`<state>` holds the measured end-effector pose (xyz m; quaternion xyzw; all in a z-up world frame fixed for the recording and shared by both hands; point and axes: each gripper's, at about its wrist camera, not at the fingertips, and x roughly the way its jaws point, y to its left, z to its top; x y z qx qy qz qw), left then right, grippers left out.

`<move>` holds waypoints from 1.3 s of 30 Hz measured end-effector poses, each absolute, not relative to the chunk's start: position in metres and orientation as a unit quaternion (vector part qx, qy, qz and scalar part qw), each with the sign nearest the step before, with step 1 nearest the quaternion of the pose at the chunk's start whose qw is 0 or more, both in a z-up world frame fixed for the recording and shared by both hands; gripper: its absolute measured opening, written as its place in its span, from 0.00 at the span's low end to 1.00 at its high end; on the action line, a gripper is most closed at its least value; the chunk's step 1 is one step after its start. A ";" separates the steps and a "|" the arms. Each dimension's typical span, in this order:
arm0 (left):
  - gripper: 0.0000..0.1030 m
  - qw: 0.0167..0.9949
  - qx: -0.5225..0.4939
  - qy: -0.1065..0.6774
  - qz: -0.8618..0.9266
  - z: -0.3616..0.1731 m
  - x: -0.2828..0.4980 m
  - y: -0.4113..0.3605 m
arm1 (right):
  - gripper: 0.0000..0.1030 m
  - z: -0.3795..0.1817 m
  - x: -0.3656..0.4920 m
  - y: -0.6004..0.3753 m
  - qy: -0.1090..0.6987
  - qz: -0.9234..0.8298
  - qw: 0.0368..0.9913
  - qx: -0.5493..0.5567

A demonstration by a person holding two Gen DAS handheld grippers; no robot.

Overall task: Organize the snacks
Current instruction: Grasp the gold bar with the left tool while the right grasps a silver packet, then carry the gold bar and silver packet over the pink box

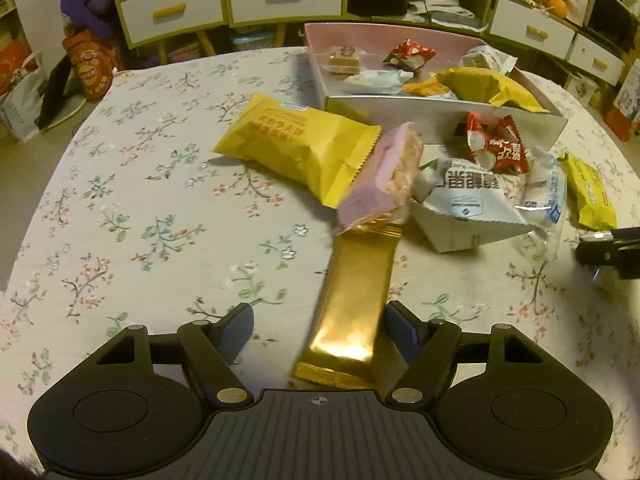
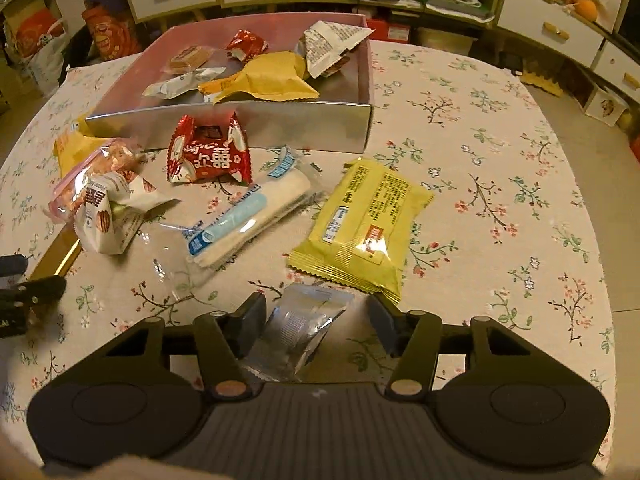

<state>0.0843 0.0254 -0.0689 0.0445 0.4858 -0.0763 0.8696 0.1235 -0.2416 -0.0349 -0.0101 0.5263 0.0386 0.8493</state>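
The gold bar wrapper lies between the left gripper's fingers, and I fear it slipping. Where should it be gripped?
Grip the gold bar across its narrow width at the near end, coming from above along its length. It lies flat and long, with its far end under the pink snack.

1. The left gripper (image 1: 320,330) is hovering over the bench (image 1: 120,216), its jaws standing apart around the near end of a gold bar (image 1: 352,304).
2. The right pad is lying just beside the bar; the left pad is standing clear.
3. A pink pack (image 1: 380,176) is overlapping the bar's far end.
4. A yellow pack (image 1: 296,144) is lying left of it, before the box (image 1: 440,112).
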 end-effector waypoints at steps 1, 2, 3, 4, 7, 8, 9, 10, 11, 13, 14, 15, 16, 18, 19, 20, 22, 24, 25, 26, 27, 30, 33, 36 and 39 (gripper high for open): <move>0.70 0.870 0.047 0.484 -0.083 -0.069 0.085 0.026 | 0.52 -0.035 0.123 -0.243 0.526 0.043 0.850 -0.008; 0.68 0.870 0.050 0.481 -0.095 -0.069 0.085 0.027 | 0.52 -0.035 0.122 -0.244 0.525 0.048 0.850 -0.008; 0.68 0.870 0.051 0.479 -0.104 -0.069 0.085 0.027 | 0.52 -0.035 0.122 -0.244 0.524 0.052 0.850 -0.008; 0.68 0.871 0.052 0.475 -0.116 -0.070 0.086 0.026 | 0.53 -0.034 0.121 -0.244 0.523 0.055 0.851 -0.008; 0.68 0.872 0.062 0.466 -0.136 -0.071 0.086 0.019 | 0.54 -0.034 0.120 -0.242 0.521 0.064 0.851 -0.008; 0.68 0.872 0.065 0.464 -0.140 -0.071 0.086 0.017 | 0.54 -0.034 0.119 -0.242 0.521 0.066 0.851 -0.010; 0.68 0.872 0.067 0.463 -0.142 -0.071 0.086 0.014 | 0.54 -0.034 0.119 -0.240 0.520 0.068 0.851 -0.012; 0.65 0.872 0.069 0.462 -0.143 -0.071 0.086 0.012 | 0.53 -0.034 0.118 -0.239 0.520 0.069 0.851 -0.015; 0.62 0.873 0.070 0.462 -0.144 -0.071 0.086 0.010 | 0.52 -0.034 0.118 -0.238 0.520 0.069 0.851 -0.017; 0.56 0.873 0.069 0.461 -0.145 -0.070 0.086 0.009 | 0.50 -0.034 0.118 -0.237 0.519 0.070 0.851 -0.021; 0.52 0.873 0.069 0.461 -0.144 -0.069 0.086 0.008 | 0.47 -0.033 0.118 -0.237 0.519 0.070 0.852 -0.022; 0.51 0.873 0.069 0.461 -0.143 -0.069 0.086 0.008 | 0.45 -0.033 0.118 -0.237 0.519 0.070 0.852 -0.023; 0.47 0.874 0.068 0.461 -0.141 -0.068 0.086 0.009 | 0.42 -0.033 0.119 -0.237 0.518 0.071 0.852 -0.023; 0.41 0.874 0.066 0.461 -0.136 -0.068 0.087 0.010 | 0.37 -0.032 0.119 -0.237 0.518 0.072 0.852 -0.023; 0.38 0.875 0.066 0.461 -0.134 -0.068 0.087 0.010 | 0.33 -0.032 0.119 -0.237 0.519 0.073 0.852 -0.022; 0.35 0.875 0.065 0.462 -0.133 -0.068 0.087 0.012 | 0.30 -0.031 0.118 -0.237 0.519 0.074 0.851 -0.022; 0.31 0.874 0.064 0.463 -0.130 -0.067 0.088 0.013 | 0.26 -0.031 0.118 -0.236 0.519 0.075 0.851 -0.022; 0.28 0.874 0.062 0.465 -0.129 -0.067 0.088 0.014 | 0.25 -0.030 0.118 -0.236 0.519 0.076 0.851 -0.022; 0.27 0.873 0.062 0.465 -0.129 -0.066 0.088 0.014 | 0.24 -0.030 0.118 -0.236 0.519 0.076 0.851 -0.023; 0.25 0.873 0.061 0.466 -0.129 -0.066 0.088 0.014 | 0.23 -0.030 0.118 -0.236 0.519 0.076 0.851 -0.023; 0.25 0.873 0.060 0.467 -0.128 -0.066 0.089 0.014 | 0.23 -0.030 0.118 -0.235 0.519 0.076 0.851 -0.023; 0.25 0.870 0.055 0.473 -0.128 -0.065 0.089 0.015 | 0.23 -0.029 0.118 -0.236 0.521 0.076 0.850 -0.020; 0.25 0.866 0.051 0.481 -0.129 -0.063 0.089 0.016 | 0.22 -0.028 0.118 -0.236 0.523 0.078 0.849 -0.015; 0.25 0.863 0.047 0.487 -0.129 -0.062 0.087 0.018 | 0.22 -0.026 0.118 -0.237 0.522 0.080 0.849 -0.011; 0.25 0.862 0.043 0.488 -0.131 -0.060 0.085 0.020 | 0.22 -0.024 0.119 -0.237 0.521 0.082 0.850 -0.006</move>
